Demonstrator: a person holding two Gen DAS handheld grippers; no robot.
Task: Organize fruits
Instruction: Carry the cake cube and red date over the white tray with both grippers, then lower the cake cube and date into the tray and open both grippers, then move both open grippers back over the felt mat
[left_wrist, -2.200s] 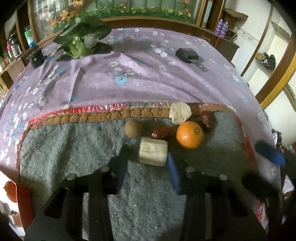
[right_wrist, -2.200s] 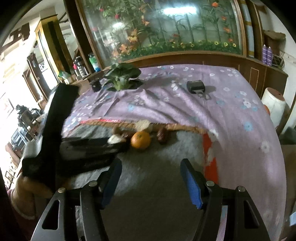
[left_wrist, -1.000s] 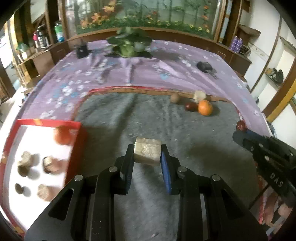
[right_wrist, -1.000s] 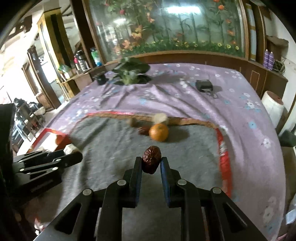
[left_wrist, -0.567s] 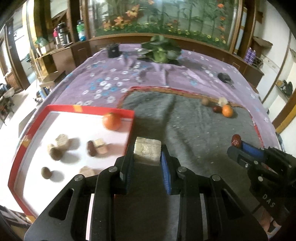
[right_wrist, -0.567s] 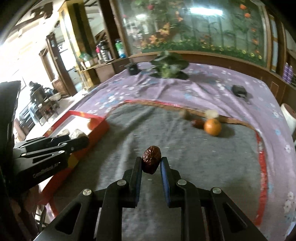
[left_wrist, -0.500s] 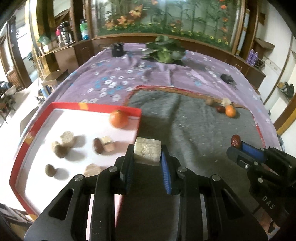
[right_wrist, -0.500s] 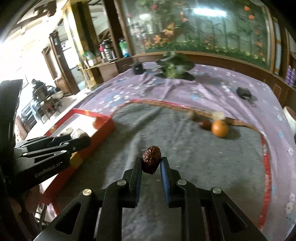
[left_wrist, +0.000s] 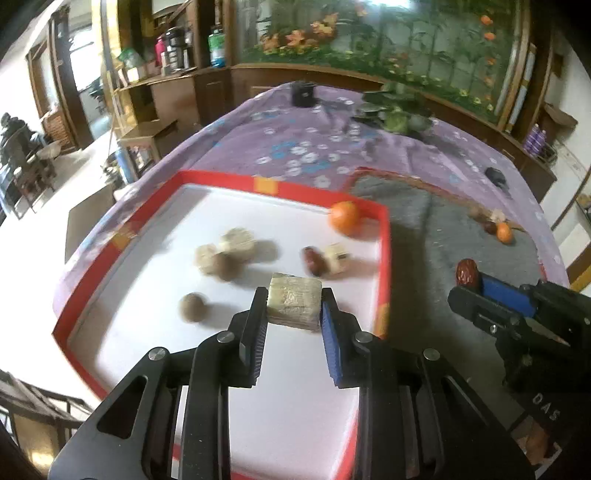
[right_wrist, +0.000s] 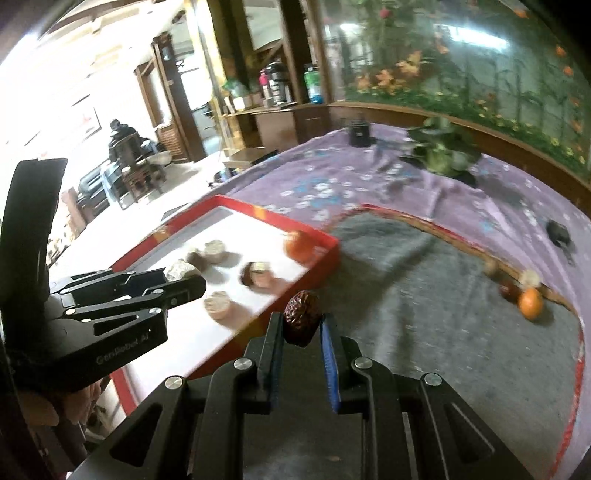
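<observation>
Two tools are each clenched on fruit. The left tool grips a pale beige cut block of fruit at lower centre of its view, over the red-rimmed white tray. The right tool pinches a wrinkled dark red date at centre frame, above the grey felt mat. An orange sits in the tray's upper right corner; another orange lies on the mat at right.
</observation>
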